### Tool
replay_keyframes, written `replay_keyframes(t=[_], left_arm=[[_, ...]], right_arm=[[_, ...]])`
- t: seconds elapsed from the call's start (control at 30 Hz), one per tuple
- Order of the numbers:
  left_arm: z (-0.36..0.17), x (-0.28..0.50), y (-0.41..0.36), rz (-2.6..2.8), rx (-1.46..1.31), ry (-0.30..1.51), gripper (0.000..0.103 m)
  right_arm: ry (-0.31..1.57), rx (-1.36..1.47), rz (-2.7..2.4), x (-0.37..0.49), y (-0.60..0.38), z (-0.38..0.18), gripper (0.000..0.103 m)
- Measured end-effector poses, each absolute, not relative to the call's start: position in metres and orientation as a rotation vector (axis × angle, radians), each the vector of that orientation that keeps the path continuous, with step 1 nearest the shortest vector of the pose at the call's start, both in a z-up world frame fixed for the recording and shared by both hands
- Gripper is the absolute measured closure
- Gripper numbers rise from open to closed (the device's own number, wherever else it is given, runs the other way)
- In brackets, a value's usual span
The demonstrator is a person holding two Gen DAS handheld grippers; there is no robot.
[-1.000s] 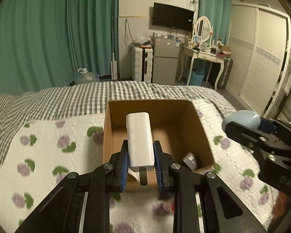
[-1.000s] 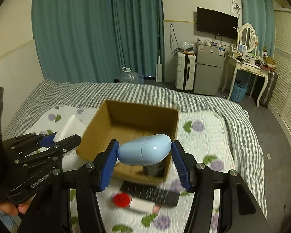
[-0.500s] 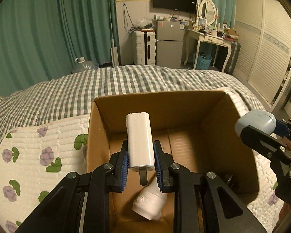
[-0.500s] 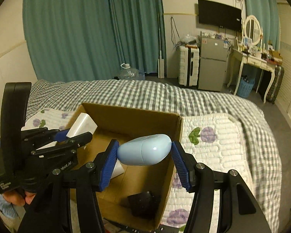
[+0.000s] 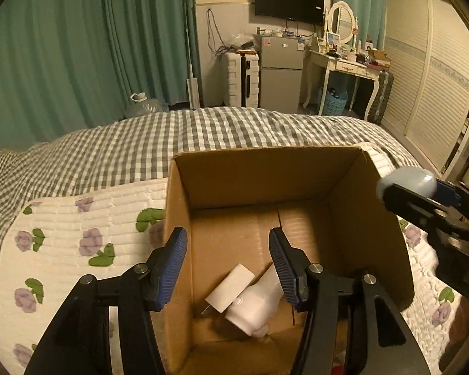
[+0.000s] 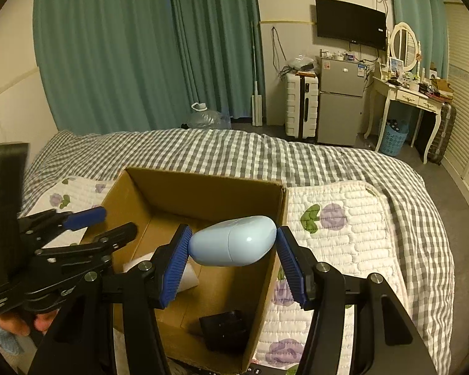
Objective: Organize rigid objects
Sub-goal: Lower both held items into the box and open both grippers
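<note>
An open cardboard box point(image 5: 265, 175) point(image 6: 203, 187) sits on the bed. My left gripper point(image 5: 228, 268) is open and empty above the box's left side. Below it, a white charger block point(image 5: 229, 287) lies on the box floor, leaning on a white bottle-like object point(image 5: 256, 306). My right gripper point(image 6: 233, 265) is shut on a pale blue oval case point(image 6: 233, 245) and holds it over the box's right side; the case also shows in the left wrist view point(image 5: 406, 182). A black object point(image 6: 225, 328) lies in the box's near right corner.
The box rests on a white quilted floral mat point(image 5: 78, 237) over a grey checked blanket point(image 6: 265, 156). A black remote point(image 6: 262, 370) peeks out at the box's near edge. Teal curtains, a fridge, suitcase and dressing table stand behind the bed.
My left gripper opened and let go of the white charger block, which now lies in the box. My right gripper moved further over the box with the blue case.
</note>
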State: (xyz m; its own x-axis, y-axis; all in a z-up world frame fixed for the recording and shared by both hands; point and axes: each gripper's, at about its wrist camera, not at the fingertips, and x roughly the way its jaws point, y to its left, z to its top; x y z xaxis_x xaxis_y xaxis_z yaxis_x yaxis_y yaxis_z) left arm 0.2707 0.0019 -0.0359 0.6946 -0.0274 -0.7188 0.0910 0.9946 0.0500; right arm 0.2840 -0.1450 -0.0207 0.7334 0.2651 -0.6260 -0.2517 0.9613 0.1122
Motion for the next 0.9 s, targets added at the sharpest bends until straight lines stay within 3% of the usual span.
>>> replay_keyframes(t=[0.27, 0.33, 0.37, 0.9], left_arm=[[-0.040, 0.261, 0.010, -0.052, 0.104, 0.808, 0.045], [-0.042, 0.258, 0.012, -0.046, 0.104, 0.811, 0.045], [-0.041, 0.256, 0.012, -0.041, 0.104, 0.811, 0.045], [-0.007, 0.161, -0.012, -0.042, 0.076, 0.789, 0.045]], right_arm=[[0.740, -0.001, 0.253, 0.304, -0.130, -0.036, 0.047], [0.729, 0.000, 0.256, 0.304, -0.129, -0.036, 0.029], [0.711, 0.008, 0.253, 0.300, -0.130, -0.032, 0.026], [0.700, 0.006, 0.171, 0.205, -0.176, 0.020, 0.026]])
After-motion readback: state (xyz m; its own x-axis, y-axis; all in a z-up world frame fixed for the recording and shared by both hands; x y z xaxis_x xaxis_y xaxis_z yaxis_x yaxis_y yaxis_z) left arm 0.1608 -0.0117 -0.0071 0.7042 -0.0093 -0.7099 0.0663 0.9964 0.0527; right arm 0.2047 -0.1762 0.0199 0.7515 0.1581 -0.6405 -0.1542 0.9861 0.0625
